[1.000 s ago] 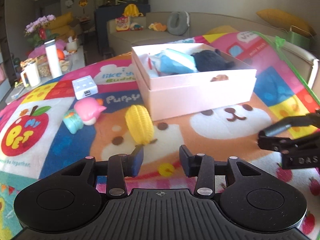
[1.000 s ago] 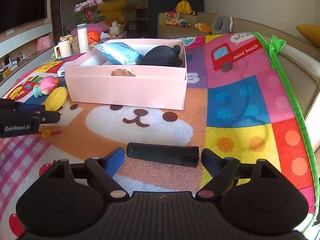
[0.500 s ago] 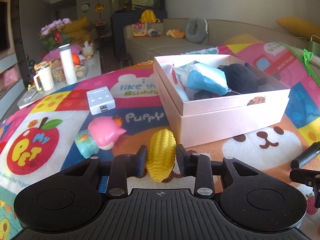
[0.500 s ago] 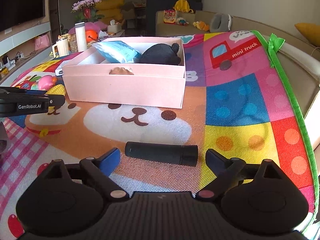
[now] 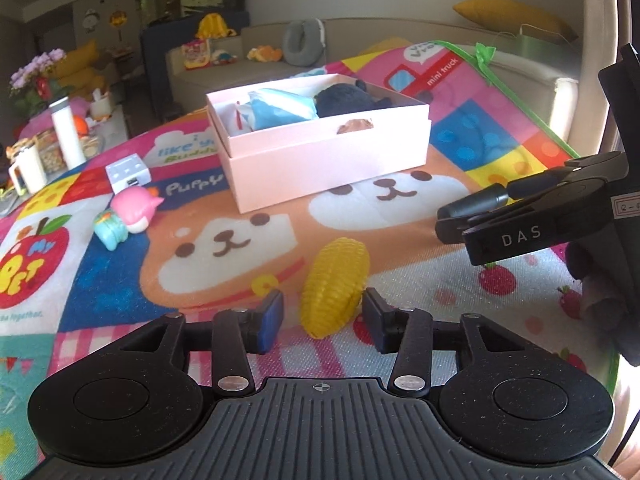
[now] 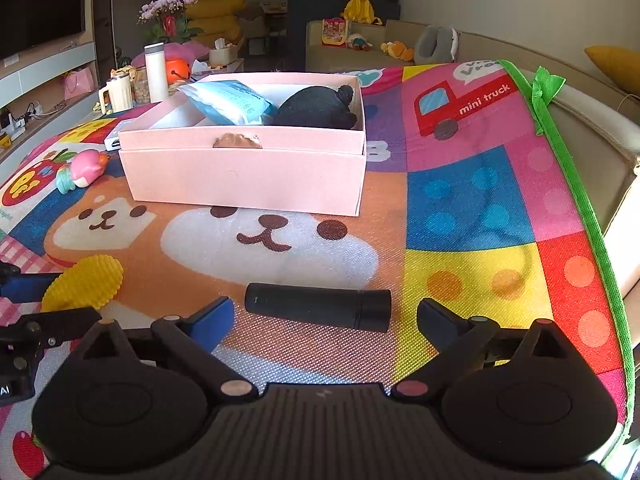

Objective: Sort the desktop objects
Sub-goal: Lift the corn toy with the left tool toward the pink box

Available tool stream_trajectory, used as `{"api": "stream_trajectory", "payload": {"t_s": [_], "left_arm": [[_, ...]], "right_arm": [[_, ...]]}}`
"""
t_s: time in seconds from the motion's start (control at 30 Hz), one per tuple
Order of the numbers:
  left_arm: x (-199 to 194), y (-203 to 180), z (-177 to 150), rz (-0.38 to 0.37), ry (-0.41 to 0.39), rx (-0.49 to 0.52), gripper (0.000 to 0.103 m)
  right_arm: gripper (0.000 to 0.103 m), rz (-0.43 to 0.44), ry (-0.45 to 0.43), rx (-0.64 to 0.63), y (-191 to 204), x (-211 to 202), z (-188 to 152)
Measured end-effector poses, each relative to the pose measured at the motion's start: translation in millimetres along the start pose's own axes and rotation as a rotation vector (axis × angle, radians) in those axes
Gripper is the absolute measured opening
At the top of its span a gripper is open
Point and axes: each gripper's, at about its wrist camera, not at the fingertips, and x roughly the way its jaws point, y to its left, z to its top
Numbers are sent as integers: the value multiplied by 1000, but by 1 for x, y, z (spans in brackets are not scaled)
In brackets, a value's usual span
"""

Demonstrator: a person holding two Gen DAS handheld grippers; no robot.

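We've got the left gripper (image 5: 322,322) just opened up w/ the corn (image 5: 334,286) lying loose between its fingers, in front of the box (image 5: 320,156). Right gripper (image 6: 324,320) is wide open around the black tube (image 6: 318,306), not gripping, also box-front. Pink toy (image 5: 134,210) sits left of the box.

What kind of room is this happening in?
Most likely a home living room: a beige sofa with toys on it, potted flowers, and a colourful children's play mat spread as the work surface.
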Motion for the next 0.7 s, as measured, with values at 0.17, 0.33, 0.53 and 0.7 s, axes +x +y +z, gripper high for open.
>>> {"api": "stream_trajectory", "payload": {"t_s": [0.17, 0.33, 0.53, 0.7], "left_arm": [[-4, 14, -2, 66, 6, -14, 73], [-6, 23, -5, 68, 10, -50, 79], [-4, 10, 2, -43, -34, -1, 87], [9, 11, 17, -101, -73, 42, 95]], "right_arm": [[103, -7, 2, -10, 1, 0, 0], [103, -13, 1, -17, 3, 0, 0], [103, -12, 1, -17, 3, 0, 0], [103, -11, 2, -15, 3, 0, 0]]}}
